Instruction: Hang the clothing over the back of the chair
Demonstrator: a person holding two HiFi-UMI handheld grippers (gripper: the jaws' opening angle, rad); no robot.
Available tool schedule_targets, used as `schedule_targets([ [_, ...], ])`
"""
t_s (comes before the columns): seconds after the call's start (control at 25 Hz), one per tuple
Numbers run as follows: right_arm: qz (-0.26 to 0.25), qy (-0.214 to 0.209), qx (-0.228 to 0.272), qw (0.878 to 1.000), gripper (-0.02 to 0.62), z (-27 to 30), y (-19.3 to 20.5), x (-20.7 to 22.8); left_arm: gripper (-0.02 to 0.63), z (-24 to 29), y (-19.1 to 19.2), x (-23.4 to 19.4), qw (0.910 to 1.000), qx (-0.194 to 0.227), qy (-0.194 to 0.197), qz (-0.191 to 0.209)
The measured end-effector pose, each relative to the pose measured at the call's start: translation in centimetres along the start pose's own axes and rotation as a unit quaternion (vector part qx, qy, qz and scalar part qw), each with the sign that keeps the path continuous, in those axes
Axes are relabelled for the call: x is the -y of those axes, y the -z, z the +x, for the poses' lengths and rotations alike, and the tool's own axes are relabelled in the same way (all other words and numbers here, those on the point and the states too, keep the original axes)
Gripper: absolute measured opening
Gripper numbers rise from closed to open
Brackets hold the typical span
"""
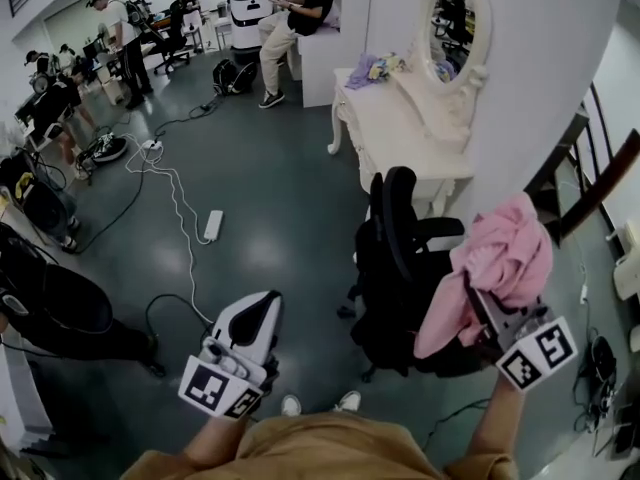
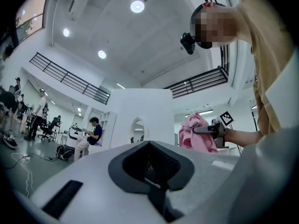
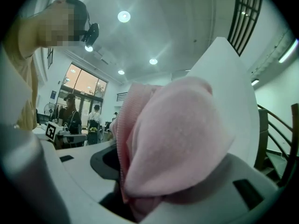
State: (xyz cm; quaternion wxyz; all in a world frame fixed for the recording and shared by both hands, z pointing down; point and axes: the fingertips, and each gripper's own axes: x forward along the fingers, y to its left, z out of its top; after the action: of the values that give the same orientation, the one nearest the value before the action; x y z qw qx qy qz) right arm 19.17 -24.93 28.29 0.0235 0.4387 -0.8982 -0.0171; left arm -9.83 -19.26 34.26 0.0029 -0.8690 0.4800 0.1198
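My right gripper is shut on a bunched pink garment, held in the air just right of the black office chair and about level with the top of its back. The cloth drapes over the jaws and hides the fingertips; in the right gripper view the pink garment fills the space between the jaws. My left gripper hangs low and left of the chair, jaws together with nothing between them. In the left gripper view the right gripper and the garment show ahead.
A white dressing table with an oval mirror stands behind the chair against a white wall. A power strip and cables lie on the grey floor to the left. Stair rails rise at the right. People work at the back.
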Motion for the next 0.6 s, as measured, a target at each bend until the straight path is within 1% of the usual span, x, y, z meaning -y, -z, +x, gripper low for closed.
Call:
schedule_targets([
  [0.12,-0.023,-0.02,-0.009,0.999,0.238,2.7,-0.6,-1.1,0.003,-1.3,-0.2,-0.7,1.0,0.0,-0.009,0.001],
  [0.24,-0.038,-0.029,-0.013,0.999,0.241,4.3,-0.7,-2.2,0.003,-2.6,-0.3,-1.2,0.9998,-0.001,-0.018,0.003],
  [0.4,-0.026,-0.027,-0.006,0.999,0.241,4.7,-0.8,-2.9,0.003,-3.6,-0.4,-1.8,0.9997,-0.003,-0.024,0.0],
  [0.6,-0.018,-0.018,-0.003,1.0,0.241,4.5,-0.8,-3.1,0.003,-3.9,0.0,-1.9,0.9998,-0.007,-0.016,-0.006],
])
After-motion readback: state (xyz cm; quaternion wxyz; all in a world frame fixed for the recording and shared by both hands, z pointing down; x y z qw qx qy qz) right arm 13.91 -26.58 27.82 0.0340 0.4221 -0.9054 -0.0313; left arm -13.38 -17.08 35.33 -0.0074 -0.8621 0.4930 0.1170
